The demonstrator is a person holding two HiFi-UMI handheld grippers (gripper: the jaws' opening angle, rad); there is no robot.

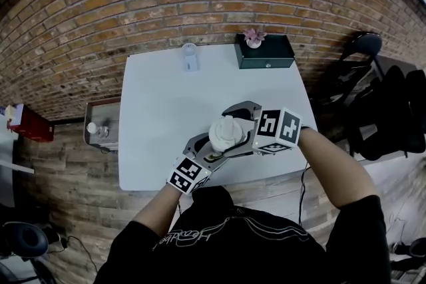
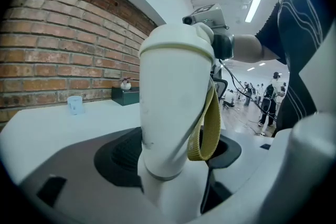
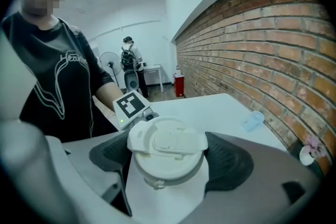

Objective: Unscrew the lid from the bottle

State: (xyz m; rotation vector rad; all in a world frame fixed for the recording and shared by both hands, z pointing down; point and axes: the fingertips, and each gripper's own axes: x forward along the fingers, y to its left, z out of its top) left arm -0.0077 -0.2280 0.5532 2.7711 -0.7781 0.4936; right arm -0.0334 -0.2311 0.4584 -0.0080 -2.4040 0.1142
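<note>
bottle: white plastic bottle [image 2: 170,102], over the front-middle of the white counter [image 1: 166,110], held between both grippers.
axis: long axis about vertical, lid end up. The head view looks at it almost end-on.
lid: white round flip-top lid [image 3: 167,141], seated on the neck, top face toward the right gripper view's camera.
strap: tan fabric loop [image 2: 207,128], hangs down the bottle's side.
left gripper [image 1: 213,147]: comes in from the front-left. Fingers [image 2: 118,157] spread wide and clamped on the bottle's lower body, one dark pad each side.
right gripper [image 1: 234,131]: comes in from the right. Its fingers [image 3: 233,160] are also wide and closed round the lid, pads against the rim on both sides.
cup: small pale-blue translucent cup [image 1: 190,56], at the counter's back edge by the brick wall; contents not readable.
box: dark green box with a front drawer [image 1: 264,51], back-right of the counter, drawer shut.
pot: small white pot [image 1: 253,43] on top of the box, holds pink flowers.
tray: grey tray [image 1: 113,113] left of the counter, holds a small white-capped bottle [image 1: 94,129].
hidden: the bottle's base sits behind the left gripper, so I cannot tell whether it rests on the counter or is lifted. The bottle wall is opaque, fill unseen. Cannot tell whether the lid is tight or loosened.
</note>
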